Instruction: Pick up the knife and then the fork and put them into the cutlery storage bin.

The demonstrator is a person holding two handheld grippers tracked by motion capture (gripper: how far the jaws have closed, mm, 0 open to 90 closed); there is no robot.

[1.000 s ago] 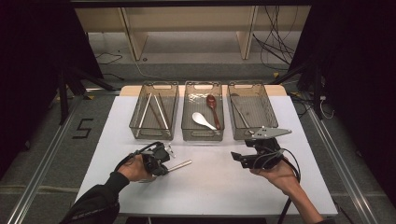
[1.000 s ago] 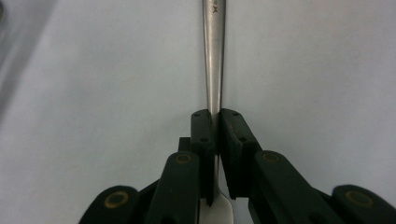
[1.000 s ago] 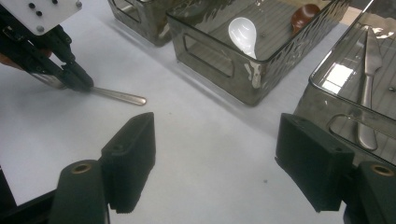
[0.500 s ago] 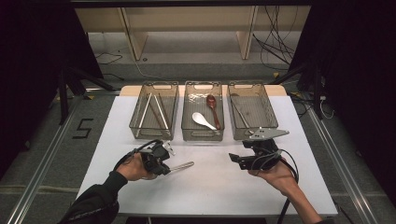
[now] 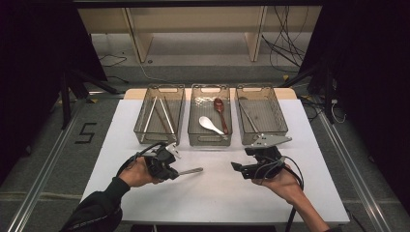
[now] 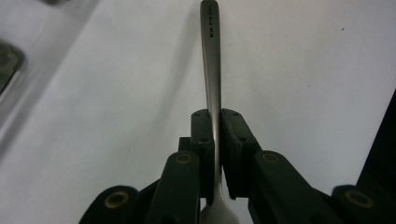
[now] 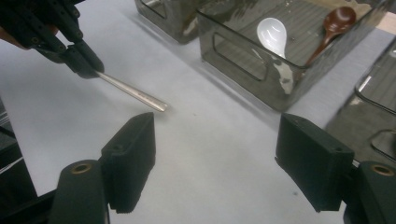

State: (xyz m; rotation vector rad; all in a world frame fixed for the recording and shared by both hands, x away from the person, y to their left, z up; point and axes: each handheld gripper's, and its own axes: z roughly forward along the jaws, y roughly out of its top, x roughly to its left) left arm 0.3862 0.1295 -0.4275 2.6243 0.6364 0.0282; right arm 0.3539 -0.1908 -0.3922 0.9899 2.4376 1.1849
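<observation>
My left gripper [image 5: 170,169] is shut on a metal utensil [image 5: 191,171], whose slim handle sticks out to the right just above the white table [image 5: 217,203]. In the left gripper view the jaws [image 6: 217,116] clamp the handle [image 6: 210,56] near its wider end. The right gripper view shows that gripper [image 7: 81,58] and the handle [image 7: 133,93] at upper left. My right gripper [image 5: 237,169] stands open with nothing between its fingers [image 7: 217,154], pointing left toward the handle's tip, a short gap away.
Three clear bins stand side by side at the back. Thin sticks lie in the left bin [image 5: 155,141]. A white spoon [image 5: 210,124] and a brown spoon [image 5: 220,108] lie in the middle bin [image 5: 209,141]. The right bin [image 5: 281,116] contains a thin metal piece.
My left gripper has risen slightly with the utensil still clamped in it. The right gripper has stayed where it was.
</observation>
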